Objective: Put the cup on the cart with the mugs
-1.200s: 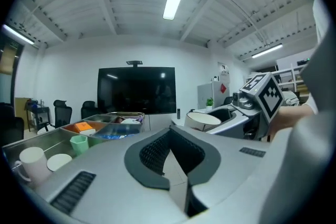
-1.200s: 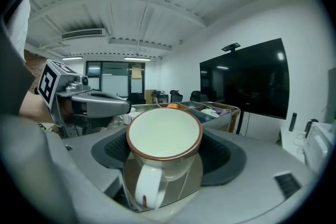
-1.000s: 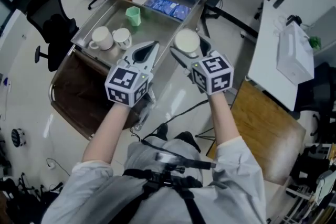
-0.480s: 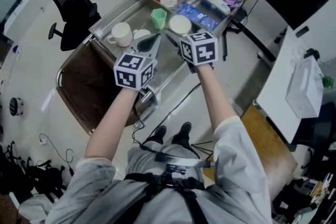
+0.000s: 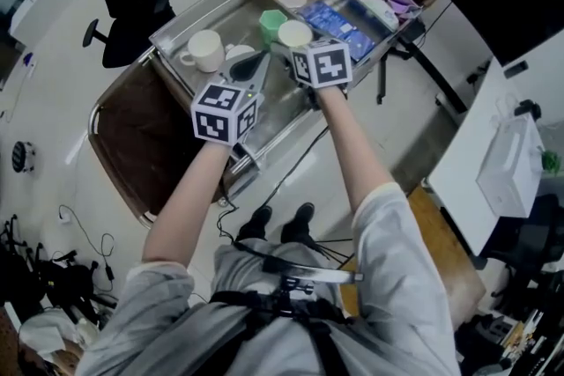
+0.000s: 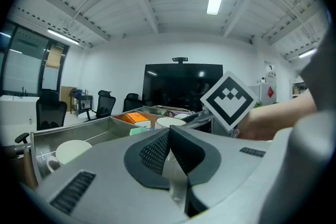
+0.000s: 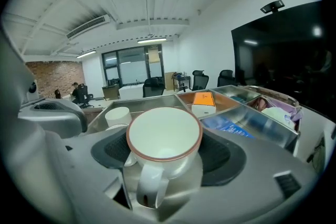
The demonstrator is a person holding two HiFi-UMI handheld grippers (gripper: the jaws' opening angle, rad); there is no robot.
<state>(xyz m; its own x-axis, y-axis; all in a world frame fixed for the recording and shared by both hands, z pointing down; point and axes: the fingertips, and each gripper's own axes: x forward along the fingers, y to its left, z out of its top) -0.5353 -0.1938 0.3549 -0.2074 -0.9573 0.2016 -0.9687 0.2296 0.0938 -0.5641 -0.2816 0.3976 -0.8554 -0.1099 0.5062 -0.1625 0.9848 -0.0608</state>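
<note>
In the head view, your right gripper [image 5: 298, 50] held the cup [image 5: 295, 33] at the cart [image 5: 172, 35], just beside a green cup [image 5: 271, 20], with the mugs [image 5: 204, 50] near. In the left gripper view, your left gripper [image 6: 169, 136] had its jaws pressed together, empty. In the right gripper view, the jaws pinched the cup.

The left forearm [image 5: 189, 198] and right forearm [image 5: 352, 145] reach side by side up mid-frame, the left gripper [image 5: 251, 66] with jaws pressed together, the right gripper [image 5: 295, 44] just beside it clamped on a white cup [image 7: 164, 136].
</note>
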